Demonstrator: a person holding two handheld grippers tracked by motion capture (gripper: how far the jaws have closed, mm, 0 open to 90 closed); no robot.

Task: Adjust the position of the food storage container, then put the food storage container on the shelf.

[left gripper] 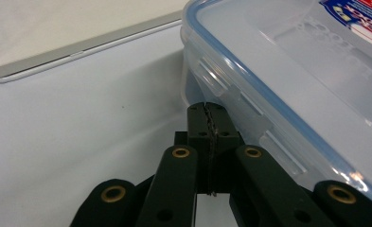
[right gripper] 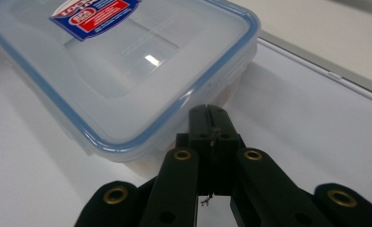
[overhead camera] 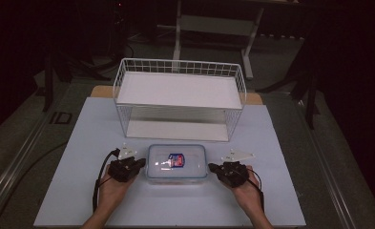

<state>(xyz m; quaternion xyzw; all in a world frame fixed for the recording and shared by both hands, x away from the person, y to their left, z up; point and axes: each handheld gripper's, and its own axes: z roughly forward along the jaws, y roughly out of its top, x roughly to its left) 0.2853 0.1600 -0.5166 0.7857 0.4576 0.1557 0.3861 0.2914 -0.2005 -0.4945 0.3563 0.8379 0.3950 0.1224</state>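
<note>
A clear rectangular plastic food container with a blue-sealed snap-on lid and a red-and-blue label lay flat on the pale worktop, just in front of the white two-tier wire-mesh rack, its long side square to the rack's open front. That placing suggested it was meant for one of the rack's shelves.

The left gripper sat at the container's left short end and the right gripper at its right short end, each steadied from below by a hand. In the left gripper view the black fingers were pressed together with no gap, their tip next to a lid latch; whether it touched the wall was hard to tell. In the right gripper view the fingers were likewise pressed together, pinching nothing, just beside the lid's rounded corner.

Flanking the box symmetrically and low looked like preparation to squeeze it between the two tips and lift it as one, since it was too wide for one pair of fingers to span.
</note>
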